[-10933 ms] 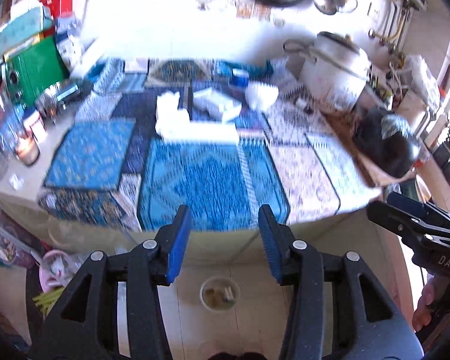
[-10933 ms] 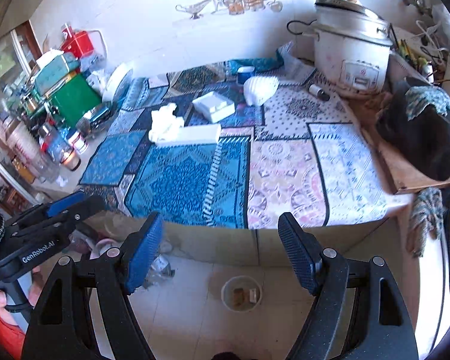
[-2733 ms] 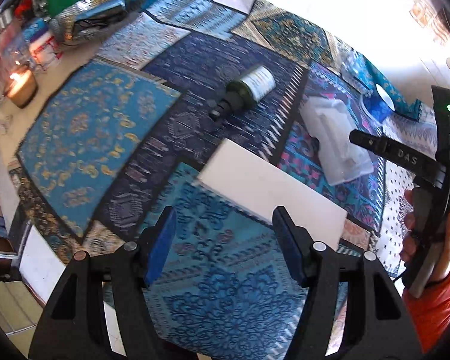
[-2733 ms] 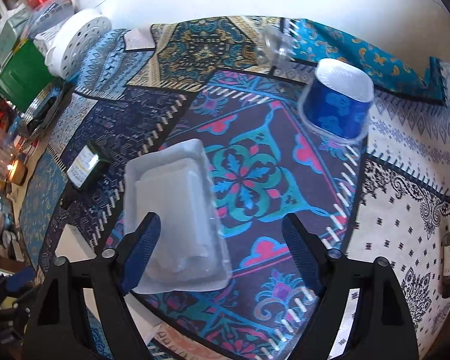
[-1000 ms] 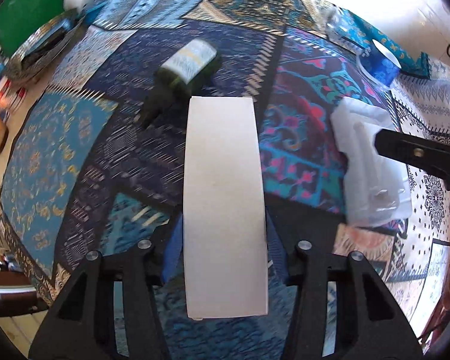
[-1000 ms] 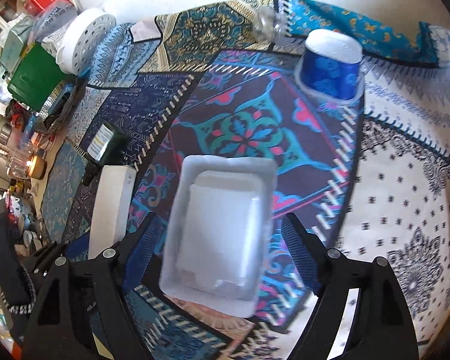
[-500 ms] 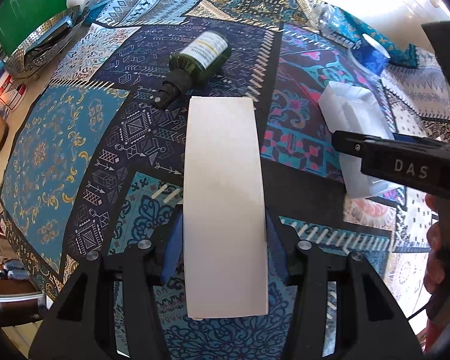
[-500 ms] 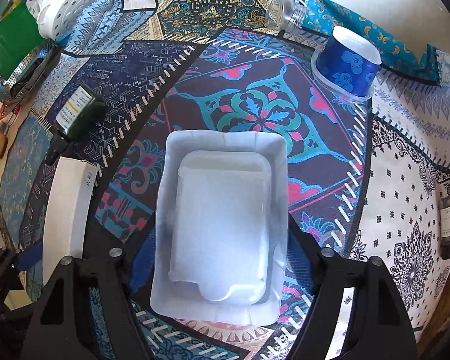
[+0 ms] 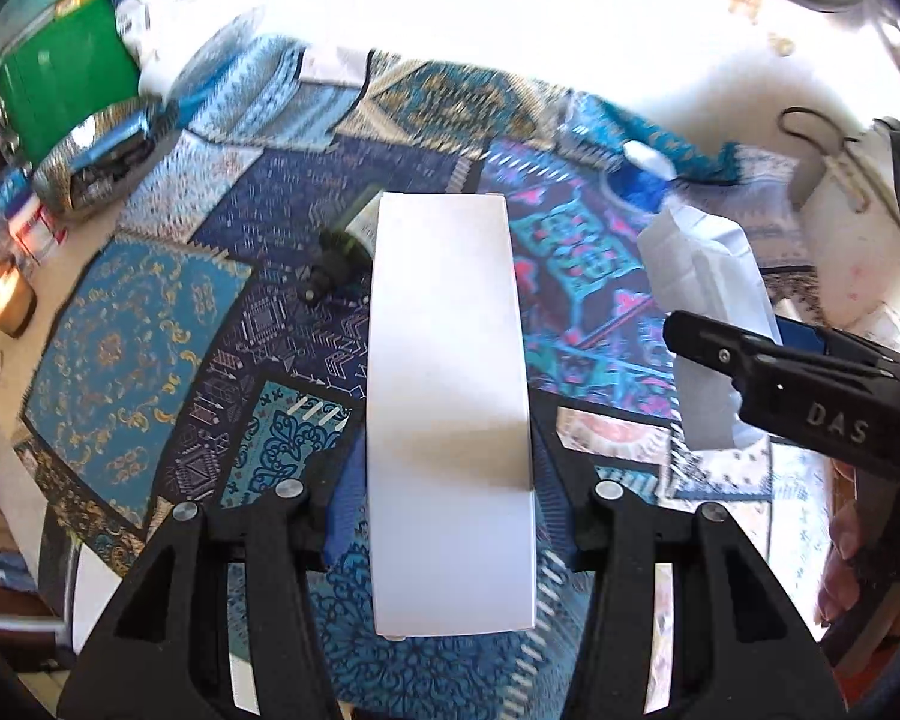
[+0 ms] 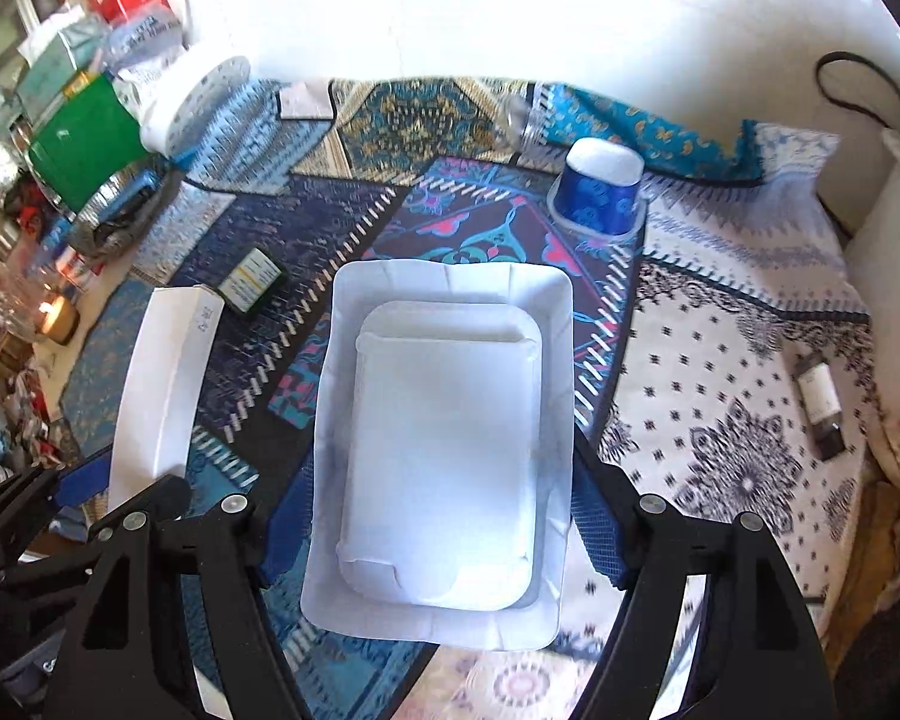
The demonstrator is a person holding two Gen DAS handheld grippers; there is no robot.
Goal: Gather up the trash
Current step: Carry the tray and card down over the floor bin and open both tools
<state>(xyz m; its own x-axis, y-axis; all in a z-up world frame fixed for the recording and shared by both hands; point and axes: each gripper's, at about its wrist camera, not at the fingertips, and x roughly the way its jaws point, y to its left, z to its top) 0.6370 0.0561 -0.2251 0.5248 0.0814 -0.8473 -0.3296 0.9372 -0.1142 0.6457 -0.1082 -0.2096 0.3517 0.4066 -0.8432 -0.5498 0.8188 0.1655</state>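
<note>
Between the left gripper [image 9: 444, 516]'s jaws a white box [image 9: 447, 372] sits clamped, long axis pointing straight ahead, above the desk [image 9: 126, 354]. The right gripper [image 10: 444, 516] has just closed its jaws on a tray [image 10: 444, 438], lengthwise too. Both need carrying off the desk to a bin.

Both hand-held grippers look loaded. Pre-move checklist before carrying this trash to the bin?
1. Left hand-held gripper shut on the long white box: ok, blue pads press both long sides.
2. Right hand-held gripper shut on the white paper tray: ok, its jaws have just been closing and the pads press the tray's rim.
3. Inner tray nested in the outer one: ok, it sits flat inside.
4. Loads clear of each other: ok, box and tray are apart in both views.
5. Trash left on the tablecloth: not ok, the upturned blue cup and the green bottle remain.
6. Bin location: cannot tell, not in view.
</note>
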